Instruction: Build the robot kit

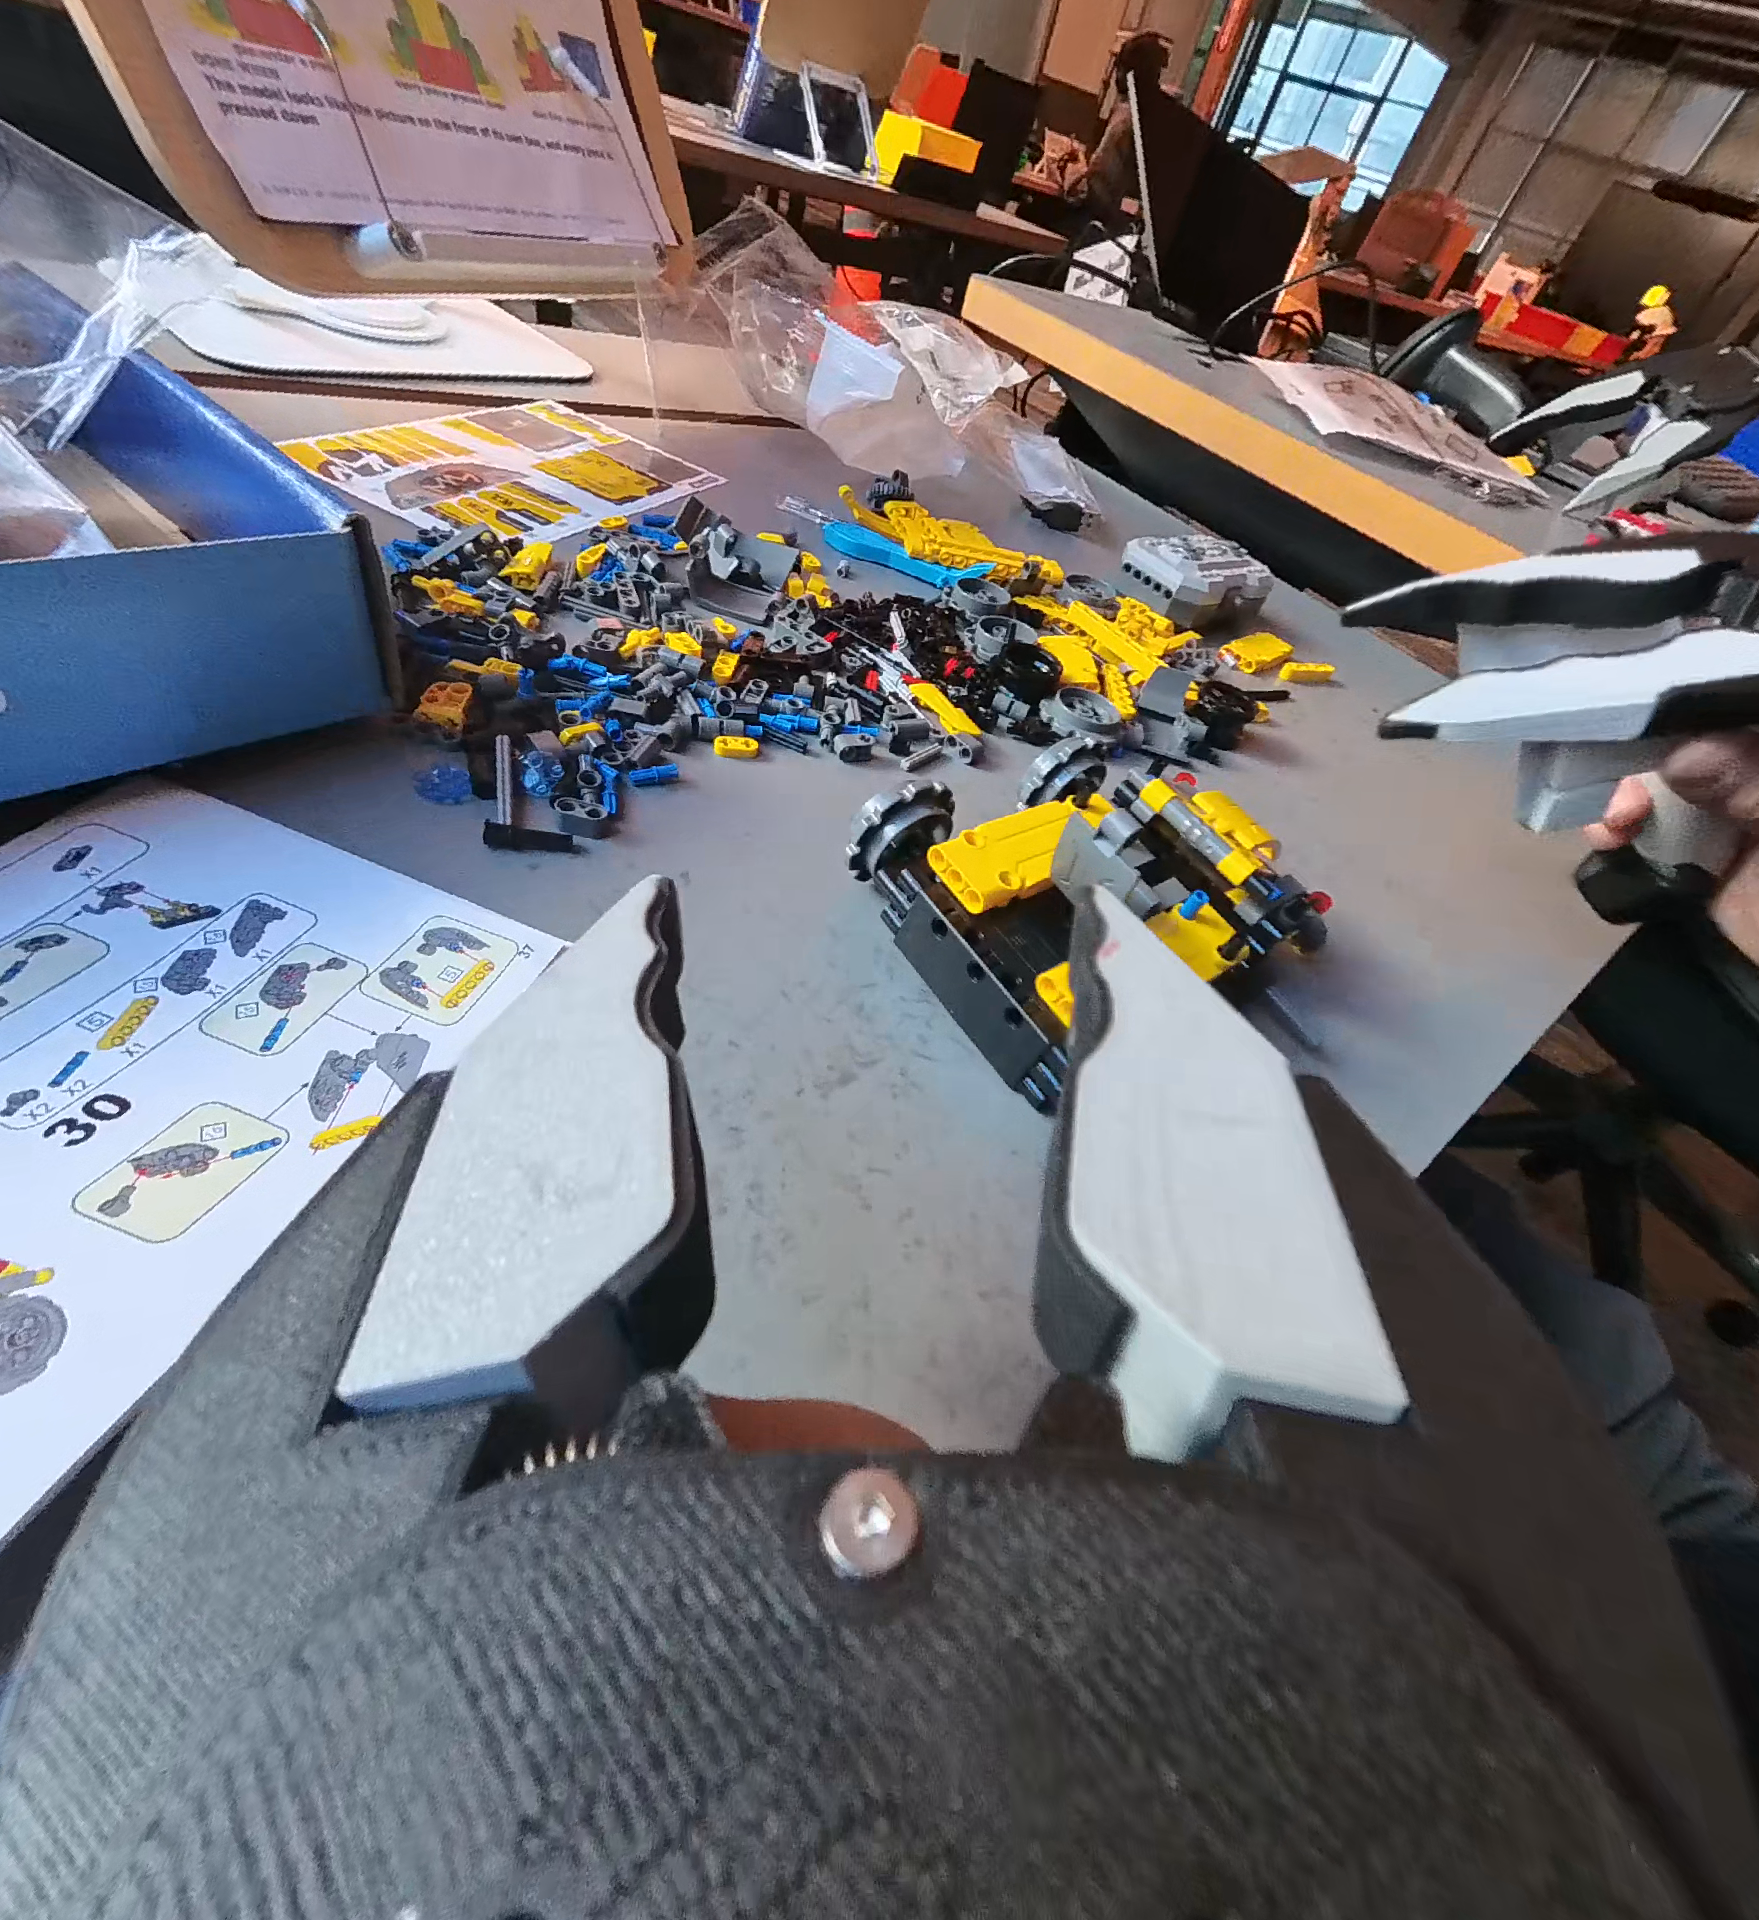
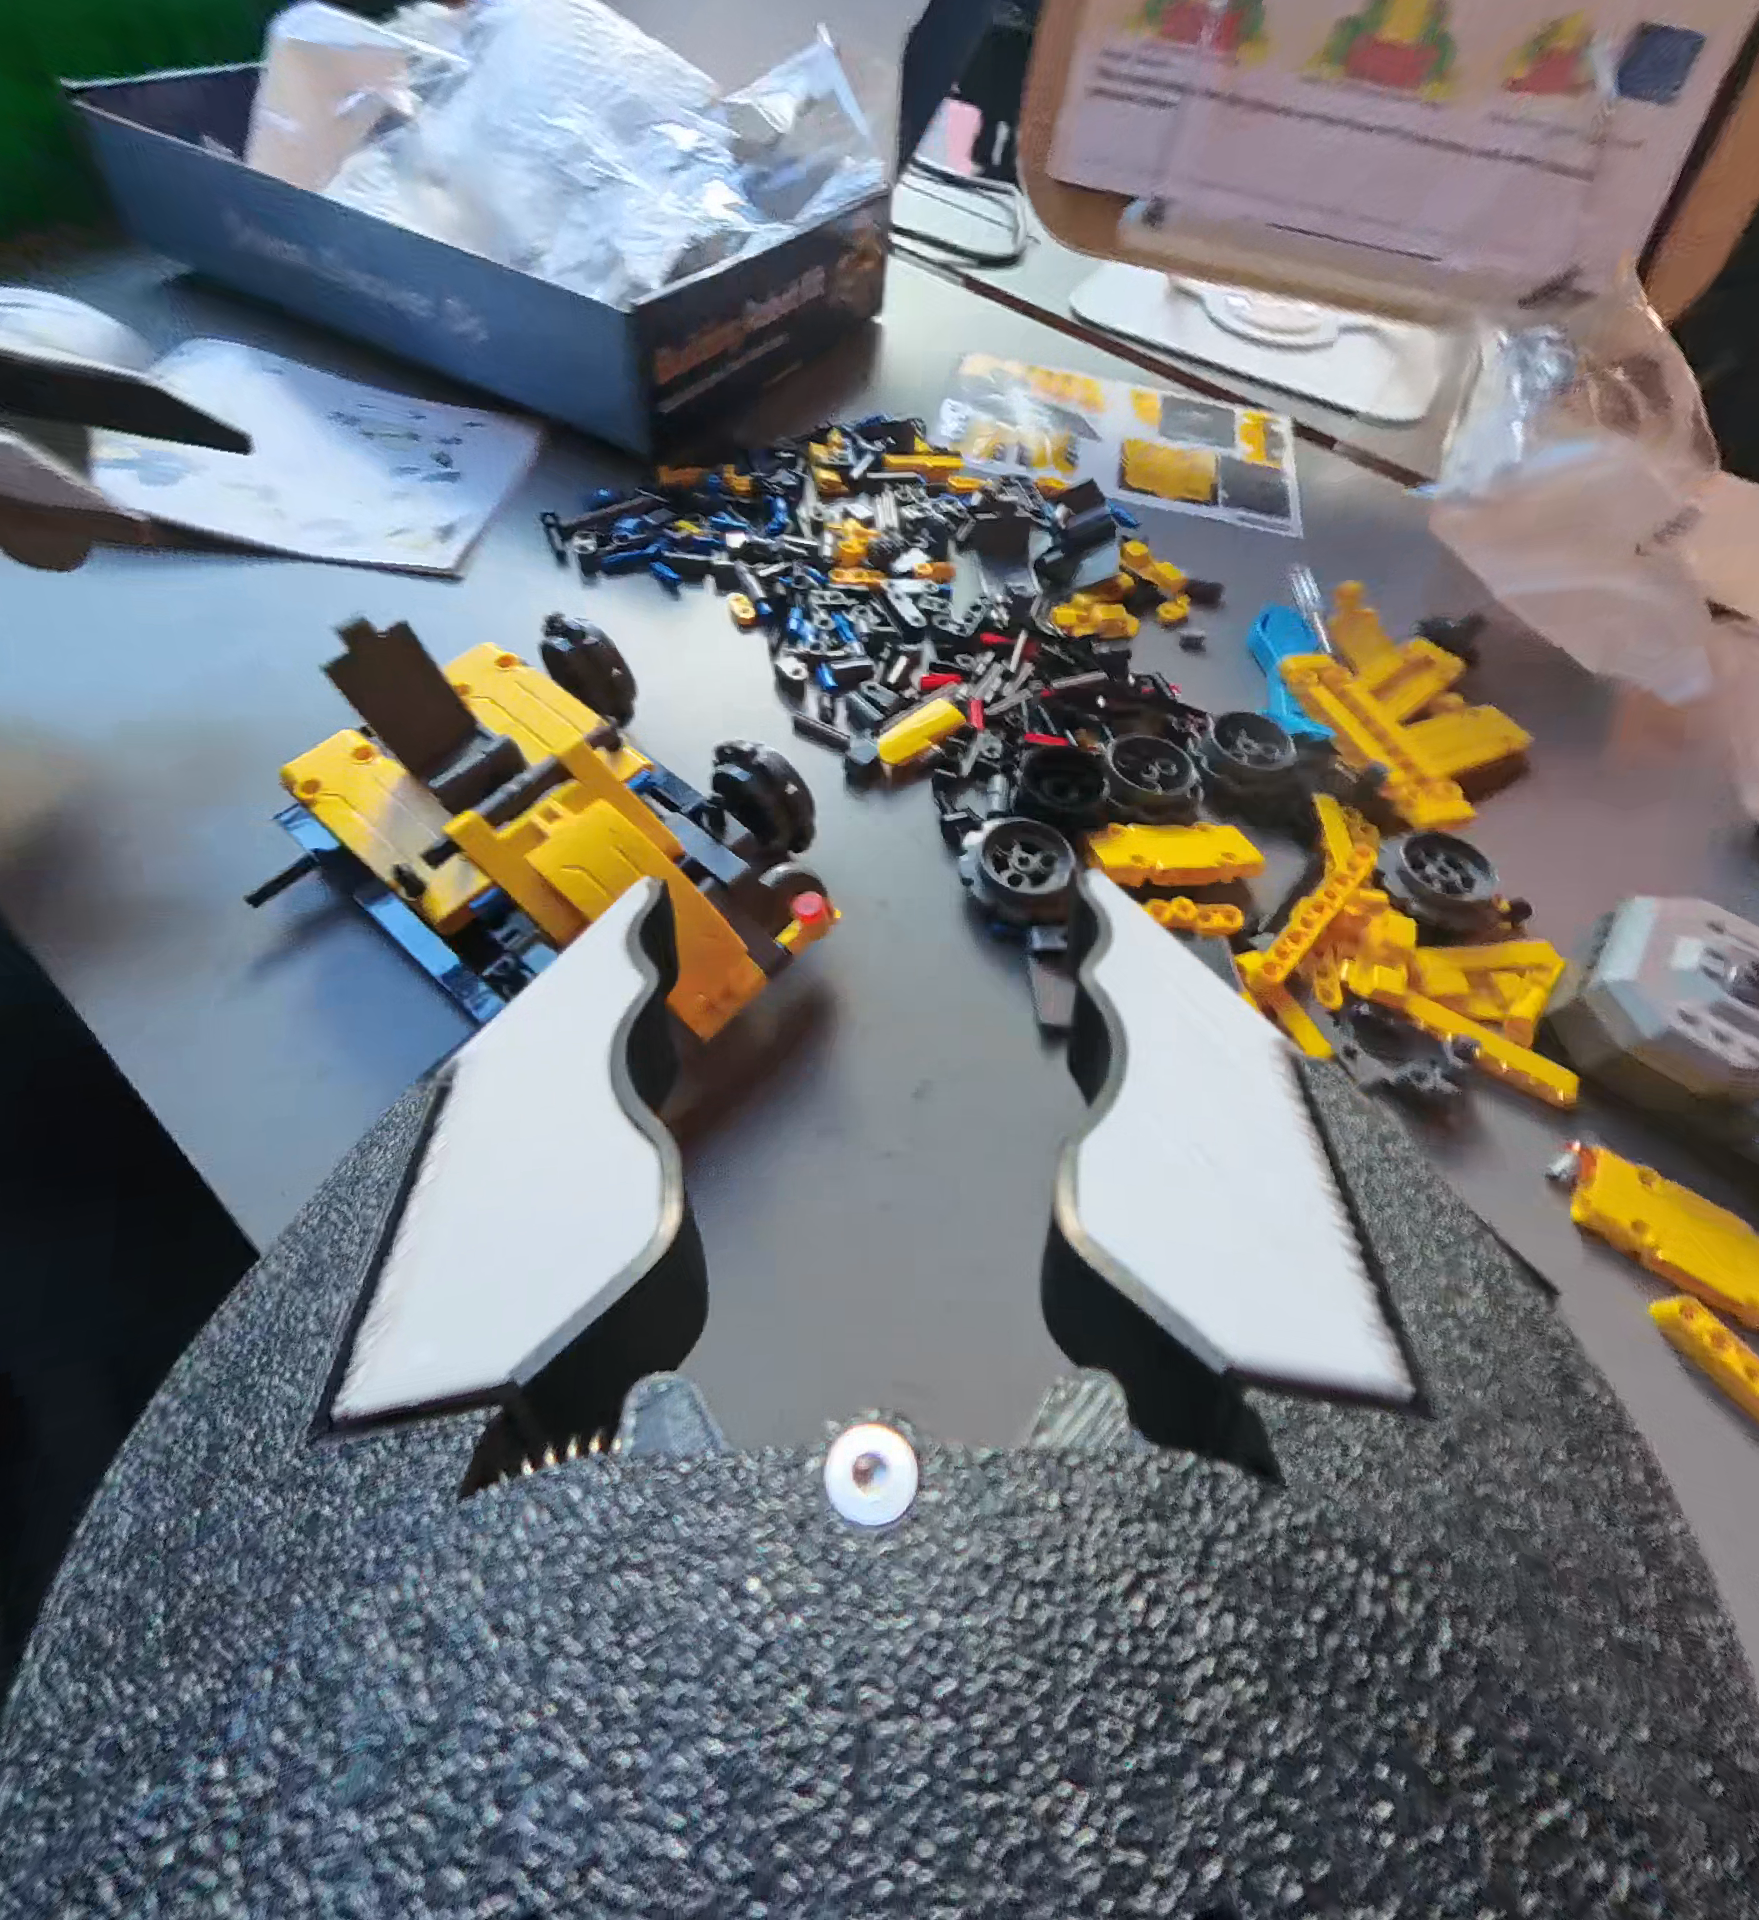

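Note:
A partly built yellow and black toy vehicle point(image 1: 1010, 862) lies on the grey table point(image 1: 833, 1091), just past my left gripper point(image 1: 875, 902). That gripper is open and empty, and its right finger overlaps the vehicle in this view. A pile of small loose pieces point(image 1: 750, 675) lies beyond. My right gripper point(image 2: 873, 888) is open and empty above the table point(image 2: 854, 1143), with the vehicle point(image 2: 542, 821) at its left fingertip and the pile point(image 2: 958, 623) with black wheels point(image 2: 1031, 862) ahead. The right gripper also shows in the left wrist view point(image 1: 1368, 673), held in a hand.
An open instruction booklet point(image 1: 127, 1039) lies at the left, with a blue box point(image 1: 127, 644) holding plastic bags behind it. A sticker sheet point(image 1: 501, 468), a grey block point(image 1: 1197, 577) and clear bags point(image 1: 875, 364) lie farther back. The table edge point(image 1: 1477, 1091) runs along the right. A sign stand point(image 2: 1374, 104) is at the back.

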### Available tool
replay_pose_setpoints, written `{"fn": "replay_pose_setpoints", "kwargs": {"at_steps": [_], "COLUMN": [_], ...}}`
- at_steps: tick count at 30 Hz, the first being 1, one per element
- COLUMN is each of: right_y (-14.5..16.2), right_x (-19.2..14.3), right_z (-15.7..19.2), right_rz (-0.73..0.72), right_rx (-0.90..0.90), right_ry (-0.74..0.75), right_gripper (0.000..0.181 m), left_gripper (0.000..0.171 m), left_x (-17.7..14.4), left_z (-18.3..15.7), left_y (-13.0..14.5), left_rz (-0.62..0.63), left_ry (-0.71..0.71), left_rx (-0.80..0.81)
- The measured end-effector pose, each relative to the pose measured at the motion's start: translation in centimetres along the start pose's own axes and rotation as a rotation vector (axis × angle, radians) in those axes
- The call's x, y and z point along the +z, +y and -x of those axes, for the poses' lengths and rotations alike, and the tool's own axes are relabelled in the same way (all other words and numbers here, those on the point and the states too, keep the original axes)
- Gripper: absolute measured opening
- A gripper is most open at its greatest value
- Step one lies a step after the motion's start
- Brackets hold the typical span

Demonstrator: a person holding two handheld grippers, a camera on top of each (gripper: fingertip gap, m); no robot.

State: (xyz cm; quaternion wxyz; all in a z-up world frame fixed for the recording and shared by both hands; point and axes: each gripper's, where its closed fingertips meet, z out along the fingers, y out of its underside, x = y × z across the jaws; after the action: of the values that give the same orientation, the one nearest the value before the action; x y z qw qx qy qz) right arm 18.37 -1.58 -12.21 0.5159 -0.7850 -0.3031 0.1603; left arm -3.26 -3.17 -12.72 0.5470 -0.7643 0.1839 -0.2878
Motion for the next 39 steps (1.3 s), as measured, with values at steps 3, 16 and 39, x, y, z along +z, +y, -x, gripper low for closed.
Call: {"fn": "replay_pose_setpoints", "kwargs": {"at_steps": [3, 16, 39], "right_y": [1.0, 0.6, -0.1], "right_x": [-0.4, -1.8, 12.6], "right_z": [-1.8, -10.6, -3.3], "right_rz": [0.039, 0.09, 0.411], "right_rx": [0.058, -0.039, -0.237], "right_ry": [0.069, 0.302, -0.07], "right_gripper": [0.068, 0.04, 0.011], "left_gripper": [0.072, 0.062, 0.052], "left_x": [0.1, 0.9, 0.5], "left_z": [-0.3, -4.1, -7.1], "left_y": [0.2, 2.6, 3.8], "left_rz": [0.009, 0.118, 0.171], "left_ry": [0.024, 0.201, 0.402], "left_rx": [0.007, 0.11, 0.136]}}
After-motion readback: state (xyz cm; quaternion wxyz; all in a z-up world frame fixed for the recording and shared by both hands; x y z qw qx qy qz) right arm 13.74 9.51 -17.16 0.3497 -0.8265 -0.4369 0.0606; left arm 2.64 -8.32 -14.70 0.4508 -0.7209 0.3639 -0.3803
